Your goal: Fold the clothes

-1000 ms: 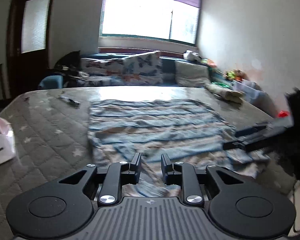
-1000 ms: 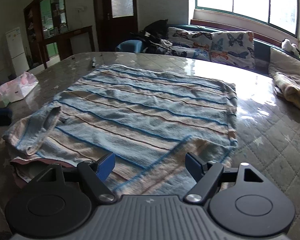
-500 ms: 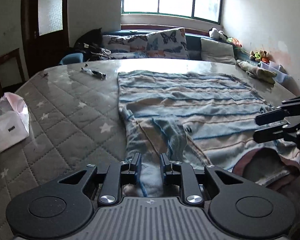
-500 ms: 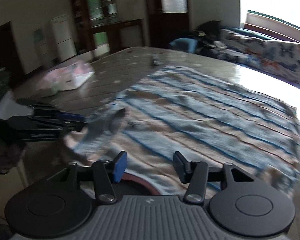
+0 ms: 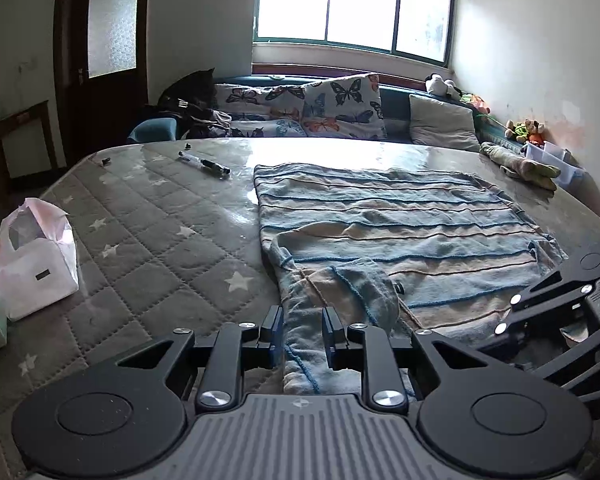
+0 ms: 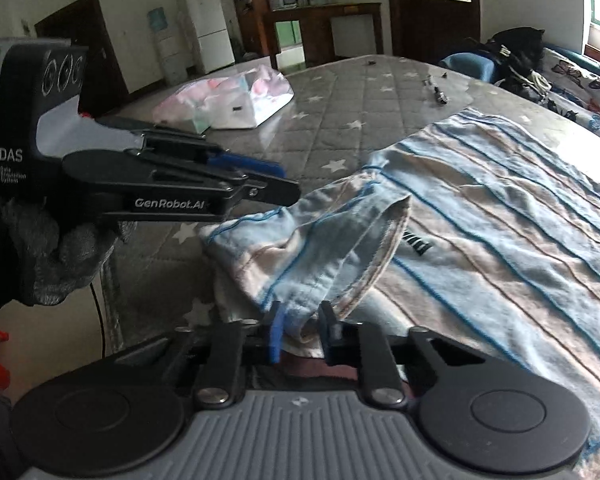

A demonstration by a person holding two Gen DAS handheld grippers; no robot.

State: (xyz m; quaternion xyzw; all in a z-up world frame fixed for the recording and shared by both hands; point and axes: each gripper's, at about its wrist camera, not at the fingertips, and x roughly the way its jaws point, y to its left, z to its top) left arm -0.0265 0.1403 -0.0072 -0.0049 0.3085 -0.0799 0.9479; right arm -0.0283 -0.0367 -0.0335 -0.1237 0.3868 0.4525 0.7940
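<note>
Striped shirt (image 5: 400, 224) lies flat on the bed (image 5: 152, 240). Left tongs (image 5: 302, 334) grip its near sleeve; right tongs (image 6: 300, 334), just closing, pinch the sleeve cuff. Lift evenly, fold sleeve inward, keeping it taut.

Soft striped terry-cloth garment (image 5: 400, 228), quilted glossy mattress cover (image 5: 140, 248), matt black plastic grippers

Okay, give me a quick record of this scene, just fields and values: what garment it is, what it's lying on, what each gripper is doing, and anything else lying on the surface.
garment: striped blue and beige top, spread flat, one sleeve folded inward
surface: grey quilted star-pattern mattress
left gripper: shut on the sleeve
right gripper: jaws just closing, now shut on the top's edge
other items: pen; white and pink plastic bag
</note>
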